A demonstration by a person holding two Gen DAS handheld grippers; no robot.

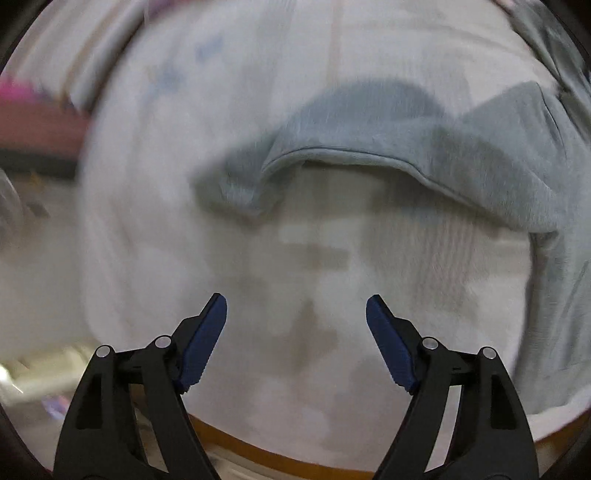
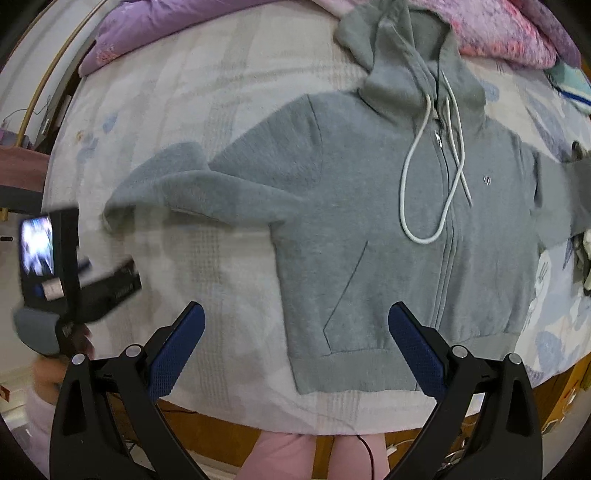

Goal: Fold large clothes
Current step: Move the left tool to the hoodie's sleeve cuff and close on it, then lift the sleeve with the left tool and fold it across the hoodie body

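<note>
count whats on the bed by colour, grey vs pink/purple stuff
grey: 1, the zip hoodie
pink/purple: 2, the purple quilt and the pink blanket
total: 3

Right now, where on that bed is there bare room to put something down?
The widest free patch is the pale bedspread left of the grey zip hoodie, below its folded-in sleeve and reaching the bed's near edge. Another strip lies above that sleeve, below the purple quilt. The right side is crowded: the other sleeve and small items.
</note>
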